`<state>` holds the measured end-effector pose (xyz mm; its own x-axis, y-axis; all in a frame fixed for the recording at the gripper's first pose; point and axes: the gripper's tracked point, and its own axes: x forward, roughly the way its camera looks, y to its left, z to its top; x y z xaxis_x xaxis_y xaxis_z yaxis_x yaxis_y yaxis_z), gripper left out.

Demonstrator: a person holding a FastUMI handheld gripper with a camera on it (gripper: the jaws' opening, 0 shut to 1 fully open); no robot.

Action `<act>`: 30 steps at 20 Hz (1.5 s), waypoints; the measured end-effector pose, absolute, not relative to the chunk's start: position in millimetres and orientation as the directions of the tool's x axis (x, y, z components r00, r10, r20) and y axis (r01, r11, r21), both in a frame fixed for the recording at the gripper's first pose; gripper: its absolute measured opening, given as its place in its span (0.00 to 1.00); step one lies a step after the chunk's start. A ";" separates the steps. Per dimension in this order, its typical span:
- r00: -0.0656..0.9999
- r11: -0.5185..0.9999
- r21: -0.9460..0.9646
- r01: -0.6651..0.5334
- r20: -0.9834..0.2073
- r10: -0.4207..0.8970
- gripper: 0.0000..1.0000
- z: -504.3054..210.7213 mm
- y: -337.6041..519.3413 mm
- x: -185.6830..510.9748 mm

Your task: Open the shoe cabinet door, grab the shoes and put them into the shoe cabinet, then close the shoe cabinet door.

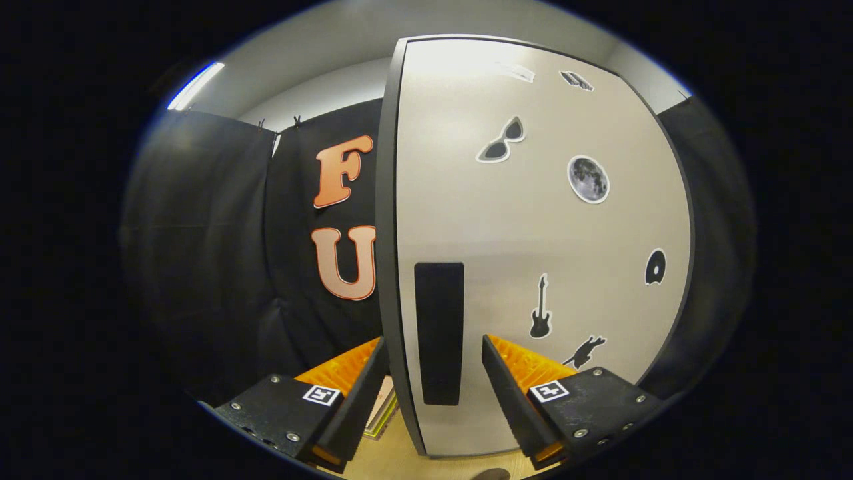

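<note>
Gripper view: the tongs (433,383) stand released, fingers spread wide, grasping nothing
Door: the shoe cabinet door (533,233) fills the space ahead of the fingers; its dark free edge runs up between them, closer to the left finger
Handle: the dark upright handle (438,332) sits on the door face between the two fingers, touched by neither as far as I can tell
Progress: judging by the straddled edge, this is the door step, either the opening or the final closing; I cannot tell which, since the cabinet's inside is hidden
Shoes: no pair can be made out; something striped (381,405) lies low beside the left finger, too small to name
Left to do: at least the door move itself
Around: stickers dot the door beyond the right finger, sunglasses (501,141), a moon (588,179), a guitar (540,308); black cloth (220,267) hangs beyond the left finger
In the way: nothing blocks the handle; the floor (400,460) shows below the fingers
</note>
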<state>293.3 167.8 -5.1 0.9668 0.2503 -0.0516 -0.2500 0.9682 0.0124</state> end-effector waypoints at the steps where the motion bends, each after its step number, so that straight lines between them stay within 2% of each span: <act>1: 0.967 0.968 0.012 -0.249 -0.050 0.249 0.82 -6.8 168.4 297.0; 2: 0.970 0.971 0.002 -0.240 -0.046 0.240 0.77 -8.4 168.1 299.9; 5: 0.974 0.976 0.013 -0.216 -0.060 0.217 0.35 -11.7 163.5 300.8; 12: 0.973 0.976 0.023 -0.215 -0.081 0.216 0.29 -7.8 161.5 284.8; 16: 0.975 0.979 0.045 -0.201 -0.084 0.204 0.25 -8.8 139.4 243.8; 20: 0.980 0.985 0.045 -0.167 -0.100 0.171 0.22 -9.8 106.9 195.8; 30: 0.993 0.999 0.043 -0.024 -0.116 0.029 0.21 -7.1 20.5 110.2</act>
